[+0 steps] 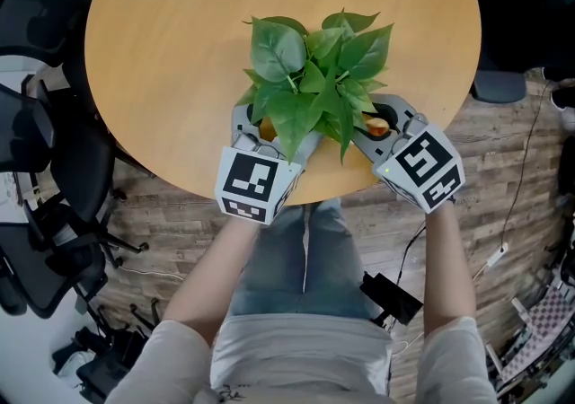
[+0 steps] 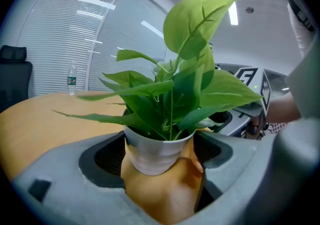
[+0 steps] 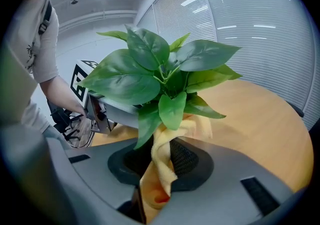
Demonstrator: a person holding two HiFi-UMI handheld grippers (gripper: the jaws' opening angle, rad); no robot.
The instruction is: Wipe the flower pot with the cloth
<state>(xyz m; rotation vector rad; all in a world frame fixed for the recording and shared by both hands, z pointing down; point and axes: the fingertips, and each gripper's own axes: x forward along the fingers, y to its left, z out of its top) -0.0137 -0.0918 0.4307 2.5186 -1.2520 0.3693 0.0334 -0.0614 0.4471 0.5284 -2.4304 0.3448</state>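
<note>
White pot (image 2: 156, 156) with a leafy plant at the near edge of the tabletop (image 1: 198, 25), hugged between the jaws of the left tool (image 1: 269, 128). The right tool (image 1: 377, 126) pinches a yellow cloth (image 3: 162, 169) against the pot's side. Best approach: hold the pot firm and sweep the cloth around it below the leaves (image 1: 314, 79).

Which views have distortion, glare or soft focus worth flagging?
Head view: evenly lit, sharp, no harsh shadows on the table. Left gripper view: fisheye bend, dark corners, ceiling light blown out, flower pot crisp, close foreground soft. Right gripper view: same fisheye and vignette, glare strips on the blinds, cloth slightly soft.
</note>
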